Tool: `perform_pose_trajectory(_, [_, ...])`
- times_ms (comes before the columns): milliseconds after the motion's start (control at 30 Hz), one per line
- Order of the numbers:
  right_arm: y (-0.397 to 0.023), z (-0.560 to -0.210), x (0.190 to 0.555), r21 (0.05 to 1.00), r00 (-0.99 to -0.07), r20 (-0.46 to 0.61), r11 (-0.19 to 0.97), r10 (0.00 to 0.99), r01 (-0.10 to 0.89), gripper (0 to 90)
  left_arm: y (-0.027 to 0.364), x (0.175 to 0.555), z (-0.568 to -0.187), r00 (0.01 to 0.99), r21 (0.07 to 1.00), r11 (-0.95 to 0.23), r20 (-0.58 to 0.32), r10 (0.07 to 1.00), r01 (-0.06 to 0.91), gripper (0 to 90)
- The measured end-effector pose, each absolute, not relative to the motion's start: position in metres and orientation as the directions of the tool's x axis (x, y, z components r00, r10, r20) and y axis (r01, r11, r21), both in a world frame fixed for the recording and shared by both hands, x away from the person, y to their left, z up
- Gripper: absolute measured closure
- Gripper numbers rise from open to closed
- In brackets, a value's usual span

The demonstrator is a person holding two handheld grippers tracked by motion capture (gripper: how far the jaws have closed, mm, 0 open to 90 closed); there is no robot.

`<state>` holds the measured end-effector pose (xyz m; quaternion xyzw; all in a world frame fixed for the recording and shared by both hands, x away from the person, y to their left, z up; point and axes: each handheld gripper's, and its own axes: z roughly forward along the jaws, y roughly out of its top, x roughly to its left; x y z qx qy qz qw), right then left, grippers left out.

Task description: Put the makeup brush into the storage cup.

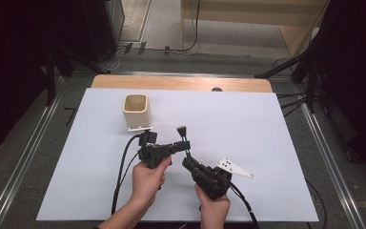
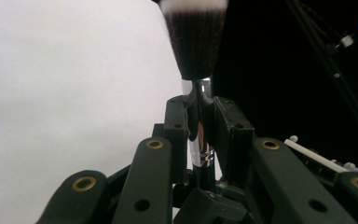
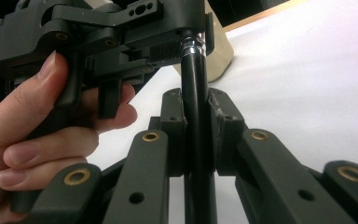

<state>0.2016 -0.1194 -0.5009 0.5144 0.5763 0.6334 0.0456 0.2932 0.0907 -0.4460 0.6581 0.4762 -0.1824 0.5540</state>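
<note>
**Holding one makeup brush between both grippers, above the white sheet**

You have the brush (image 1: 183, 139) caught twice over. Your left gripper (image 1: 185, 144) pinches its shiny metal collar (image 2: 199, 126), the jaws pressed in on either side of it, and the dark bristles with their pale tips (image 2: 195, 32) rise straight past them in the left gripper view. Your right gripper (image 1: 188, 159) pinches the black handle (image 3: 196, 116) lower down, its jaws shut tight against it. In the right gripper view the handle runs up from between those jaws to the left gripper's jaws, which meet it at the collar just above.

From the high view the brush stands roughly upright near the middle of the white sheet (image 1: 267, 143), bristle end up, with both grippers crowded close beneath and beside it. Your left hand (image 1: 147, 181) and right hand (image 1: 213, 205) come in from the near edge of the table.

Around you: a cream square cup (image 1: 137, 110) stands open-mouthed on the sheet, behind and to the left of the brush, near the left gripper but apart from it. The left gripper's body lies between the brush and that cup. Black cables (image 1: 123, 167) trail from the left gripper back across the sheet toward you. A bare wooden strip of tabletop (image 1: 181, 82) shows along the far edge of the sheet.
</note>
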Motion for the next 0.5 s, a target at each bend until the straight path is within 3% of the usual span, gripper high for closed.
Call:
perform_pose_trajectory(200, [-0.1186, -0.5001, 0.2010, 0.790, -0.472, 0.578, -0.312, 0.665, 0.528, 78.6, 0.0930, 0.2960, -0.4477, 0.459, 0.522, 0.067, -0.799, 0.389, 0.851, 78.4])
perform_pose_trajectory(267, [-0.1184, -0.5001, 0.2023, 0.799, -0.481, 0.566, -0.301, 0.670, 0.521, 64.3, 0.0942, 0.2966, -0.4472, 0.456, 0.517, 0.068, -0.803, 0.385, 0.853, 78.4])
perform_pose_trajectory(400, [-0.1157, -0.5023, 0.2070, 0.796, -0.466, 0.537, -0.237, 0.703, 0.557, 45.4, 0.0974, 0.2983, -0.4447, 0.457, 0.521, 0.071, -0.800, 0.389, 0.851, 78.4])
perform_pose_trajectory(500, [-0.1143, -0.5017, 0.2073, 0.803, -0.474, 0.512, -0.204, 0.716, 0.560, 43.3, 0.0986, 0.2998, -0.4441, 0.460, 0.521, 0.061, -0.798, 0.389, 0.851, 78.4])
